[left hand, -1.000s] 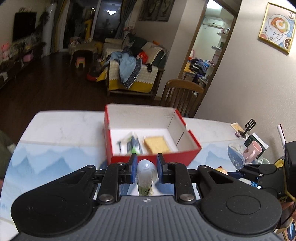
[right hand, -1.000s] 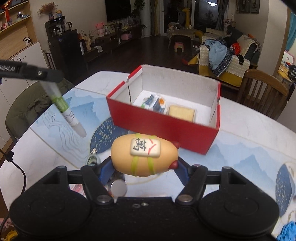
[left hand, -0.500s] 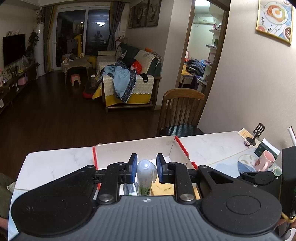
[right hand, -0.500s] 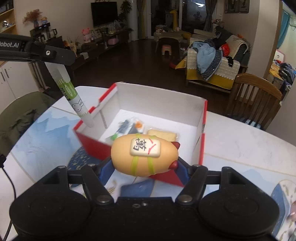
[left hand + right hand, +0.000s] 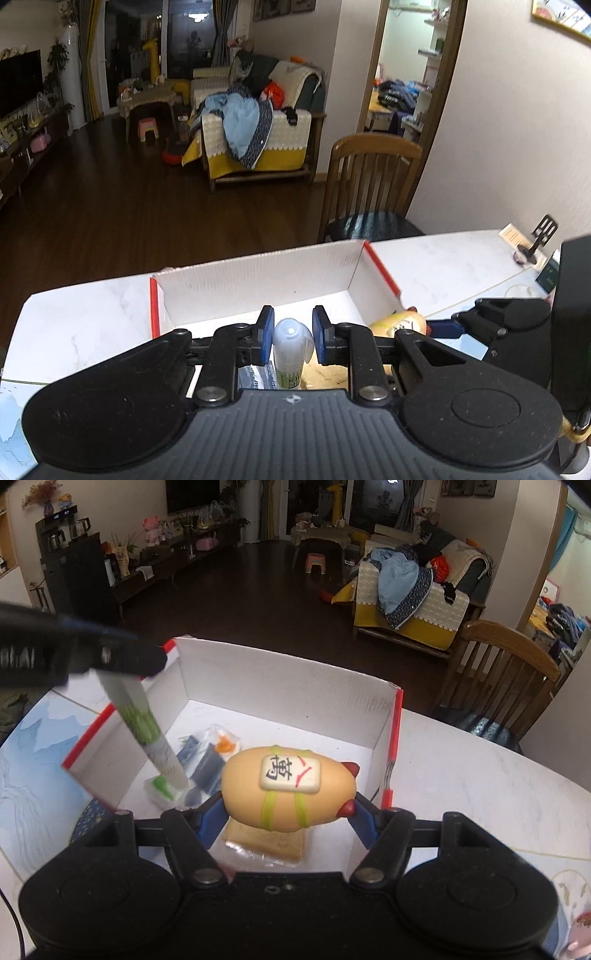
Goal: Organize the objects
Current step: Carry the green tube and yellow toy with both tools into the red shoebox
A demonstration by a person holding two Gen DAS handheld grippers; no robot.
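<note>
Crowding over the red box (image 5: 397, 716), the left claw (image 5: 293, 338) clenching the tube (image 5: 147, 734) risked bumping the right claw (image 5: 288, 812) gripping the egg toy (image 5: 288, 788).

dim indoor light; the box floor (image 5: 280, 731) glows bright, edges bow with fisheye, the tube (image 5: 144, 723) smears.

packets (image 5: 207, 760) in box (image 5: 288, 686), box on table (image 5: 480, 797)

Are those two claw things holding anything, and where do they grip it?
Left gripper pinches a white-green tube near one end; right gripper clamps an egg-shaped toy across its two ends.
</note>
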